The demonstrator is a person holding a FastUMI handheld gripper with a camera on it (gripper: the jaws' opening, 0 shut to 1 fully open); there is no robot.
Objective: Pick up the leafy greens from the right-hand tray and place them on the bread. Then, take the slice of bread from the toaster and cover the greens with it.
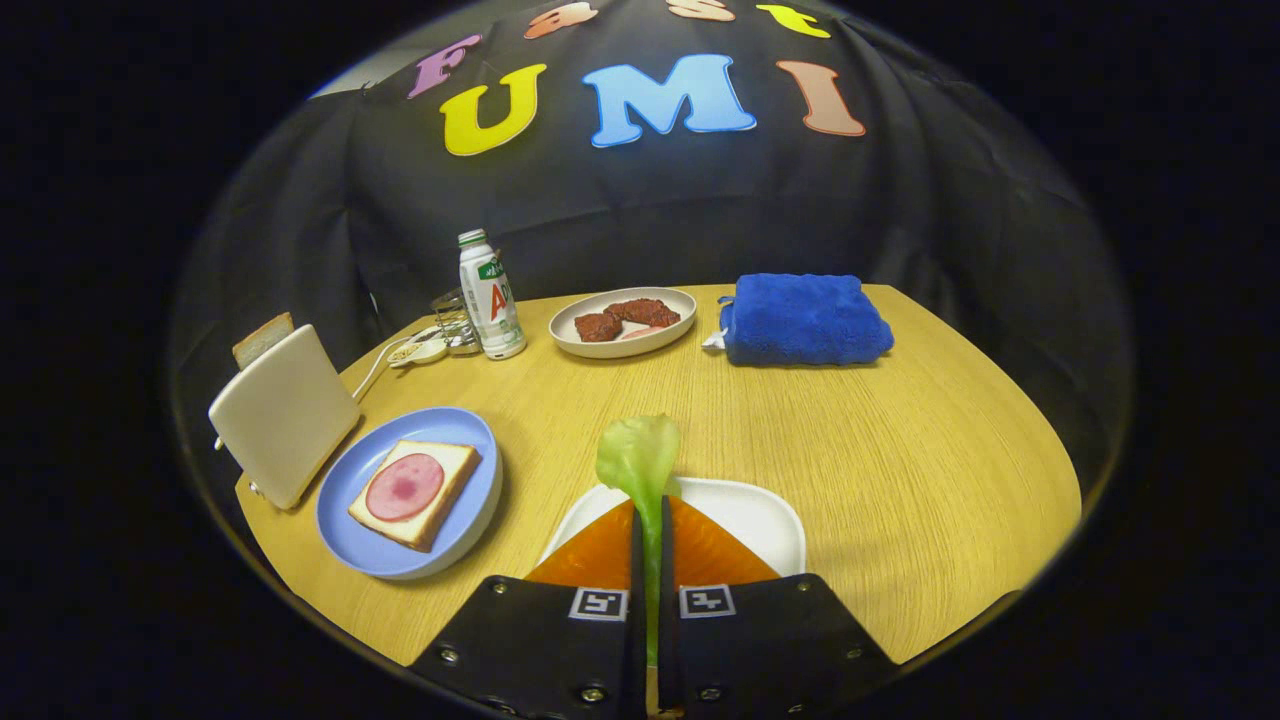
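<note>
Wooden table [900, 450], black cloth wall [640, 210]

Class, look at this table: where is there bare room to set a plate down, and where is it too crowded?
With the gripper shut on the lettuce, bare table lies between the blue towel and the white tray. It is crowded where the toaster, blue plate, bottle and meat plate stand.

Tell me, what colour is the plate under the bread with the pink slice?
Light blue. The plate shows best in the gripper view, beside the toaster.
</note>
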